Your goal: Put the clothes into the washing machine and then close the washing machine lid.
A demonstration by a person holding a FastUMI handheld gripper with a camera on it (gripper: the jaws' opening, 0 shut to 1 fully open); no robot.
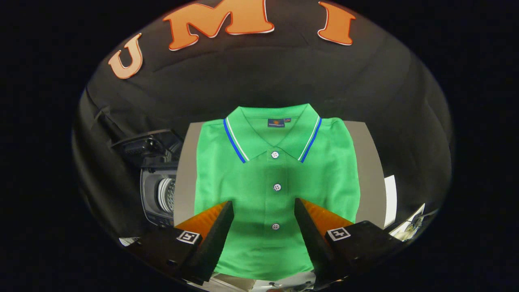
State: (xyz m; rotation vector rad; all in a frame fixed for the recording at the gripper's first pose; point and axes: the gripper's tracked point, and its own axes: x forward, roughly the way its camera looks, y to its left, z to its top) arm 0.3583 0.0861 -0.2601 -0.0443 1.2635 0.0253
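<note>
hand-held gripper [263, 207] spread wide, released, over the folded shirt [275, 190] on the surface [367, 170]; washer [158, 194] beside.

Folded bright green knit polo shirt [277, 190]: collar edged in blue and white stripes, white buttons, small dark neck label. Flat pale grey counter [184, 170]. Dark, apparently black-cased washing machine [158, 190]: silvery drum. Tool [263, 211]: black fingers with orange outer faces, black-and-white square markers.
</note>
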